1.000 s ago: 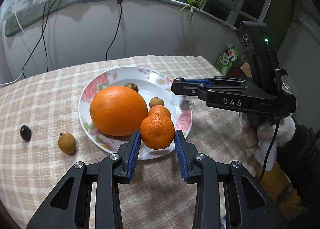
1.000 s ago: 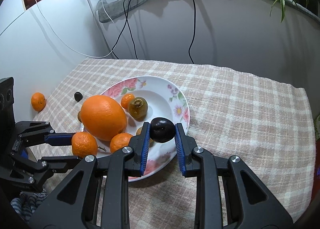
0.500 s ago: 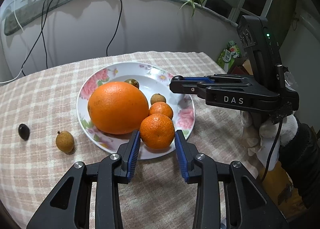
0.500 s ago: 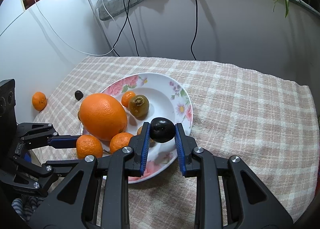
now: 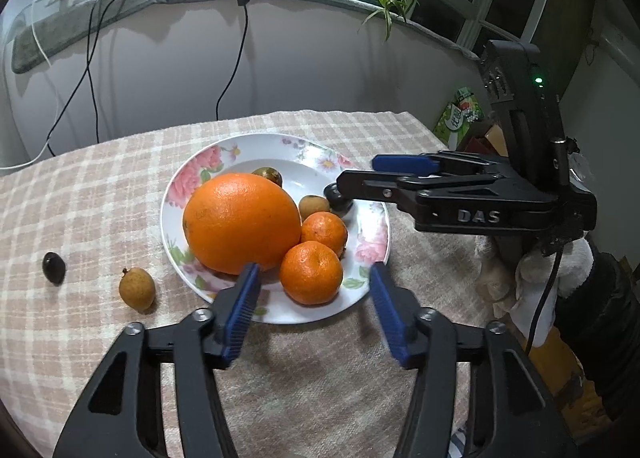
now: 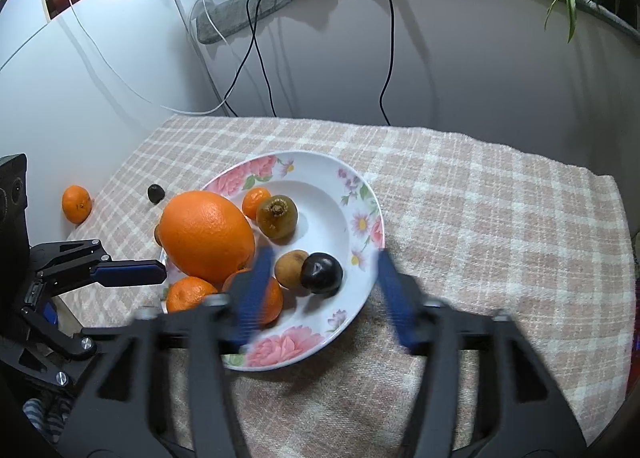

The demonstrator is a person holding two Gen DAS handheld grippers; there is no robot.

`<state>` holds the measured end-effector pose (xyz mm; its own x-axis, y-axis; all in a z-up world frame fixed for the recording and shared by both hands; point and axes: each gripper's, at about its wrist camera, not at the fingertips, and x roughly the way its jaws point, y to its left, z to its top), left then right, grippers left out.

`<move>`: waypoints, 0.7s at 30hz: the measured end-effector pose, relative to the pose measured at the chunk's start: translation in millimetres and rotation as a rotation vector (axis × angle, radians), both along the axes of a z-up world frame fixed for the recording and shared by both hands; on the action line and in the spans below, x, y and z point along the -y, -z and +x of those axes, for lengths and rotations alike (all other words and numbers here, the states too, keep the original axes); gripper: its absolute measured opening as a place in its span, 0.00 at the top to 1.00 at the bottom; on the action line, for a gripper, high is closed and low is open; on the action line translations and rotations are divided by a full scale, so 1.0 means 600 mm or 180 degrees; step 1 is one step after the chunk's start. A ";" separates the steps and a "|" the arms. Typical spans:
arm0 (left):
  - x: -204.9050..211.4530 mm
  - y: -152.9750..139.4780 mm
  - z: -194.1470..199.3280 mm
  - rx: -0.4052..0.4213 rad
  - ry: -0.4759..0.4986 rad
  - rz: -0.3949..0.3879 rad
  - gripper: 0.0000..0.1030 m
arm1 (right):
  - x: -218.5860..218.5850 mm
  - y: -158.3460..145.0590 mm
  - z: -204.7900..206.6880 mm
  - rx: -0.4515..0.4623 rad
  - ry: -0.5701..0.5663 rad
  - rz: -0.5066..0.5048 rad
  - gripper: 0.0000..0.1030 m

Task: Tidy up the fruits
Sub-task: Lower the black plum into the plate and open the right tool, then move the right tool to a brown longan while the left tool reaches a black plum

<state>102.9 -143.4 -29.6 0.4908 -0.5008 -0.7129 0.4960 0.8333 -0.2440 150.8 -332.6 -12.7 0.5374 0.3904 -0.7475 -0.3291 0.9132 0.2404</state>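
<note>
Your left gripper (image 5: 314, 292) has just been opening; jaws now apart, either side of the mandarin (image 5: 311, 272), pads clear of it. It sits on the plate (image 5: 360, 298), near rim, touching the big orange (image 5: 242, 223). Your right gripper (image 6: 320, 290) has also just opened, jaws wide and blurred. The plum (image 6: 321, 273), clamped a second ago, now lies in the plate against a longan (image 6: 291, 269). Plum: dark, glossy, round.
</note>
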 end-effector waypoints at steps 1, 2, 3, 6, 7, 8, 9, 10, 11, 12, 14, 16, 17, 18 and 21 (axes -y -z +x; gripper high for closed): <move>0.000 -0.001 -0.001 0.0002 -0.0004 0.0002 0.42 | 0.000 -0.003 -0.002 0.0024 -0.0005 0.0018 0.32; -0.001 -0.002 -0.001 0.0006 -0.0007 0.0006 0.42 | 0.001 -0.005 -0.002 0.0027 -0.0017 0.0033 0.31; -0.002 -0.002 -0.002 0.0014 -0.0011 0.0015 0.38 | 0.001 -0.007 -0.002 0.0025 -0.0023 0.0041 0.30; -0.003 -0.004 -0.004 0.0035 -0.0032 0.0025 0.32 | -0.002 -0.012 -0.004 0.0048 -0.0041 0.0042 0.22; -0.003 -0.004 -0.005 0.0038 -0.0039 0.0031 0.31 | -0.003 -0.013 -0.005 0.0062 -0.0045 0.0036 0.20; -0.004 -0.004 -0.006 0.0044 -0.0051 0.0043 0.28 | -0.005 -0.015 -0.005 0.0069 -0.0043 0.0029 0.19; -0.004 -0.004 -0.005 0.0053 -0.0066 0.0056 0.25 | -0.005 -0.016 -0.006 0.0075 -0.0038 0.0020 0.17; -0.005 -0.004 -0.004 0.0062 -0.0085 0.0070 0.25 | -0.006 -0.017 -0.007 0.0079 -0.0031 0.0007 0.15; -0.007 -0.004 -0.004 0.0064 -0.0101 0.0078 0.24 | -0.008 -0.017 -0.006 0.0082 -0.0028 -0.0006 0.14; -0.009 -0.004 -0.002 0.0061 -0.0118 0.0083 0.24 | -0.010 -0.019 -0.007 0.0088 -0.0025 -0.0016 0.13; -0.011 -0.004 -0.001 0.0061 -0.0142 0.0099 0.24 | -0.011 -0.021 -0.007 0.0096 -0.0025 -0.0028 0.13; -0.013 -0.005 -0.002 0.0080 -0.0160 0.0119 0.24 | -0.011 -0.024 -0.008 0.0105 -0.0027 -0.0031 0.13; -0.013 -0.005 -0.002 0.0087 -0.0167 0.0126 0.24 | -0.012 -0.025 -0.009 0.0108 -0.0027 -0.0029 0.13; -0.014 -0.006 -0.002 0.0092 -0.0171 0.0127 0.24 | -0.012 -0.027 -0.010 0.0112 -0.0027 -0.0026 0.13; -0.018 -0.009 -0.006 0.0123 -0.0181 0.0134 0.23 | -0.014 -0.032 -0.012 0.0130 -0.0029 -0.0027 0.13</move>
<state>99.5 -132.5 -23.9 0.5451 -0.4414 -0.7127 0.4561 0.8695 -0.1897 143.9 -324.0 6.3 0.5640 0.3891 -0.7284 -0.3466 0.9121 0.2188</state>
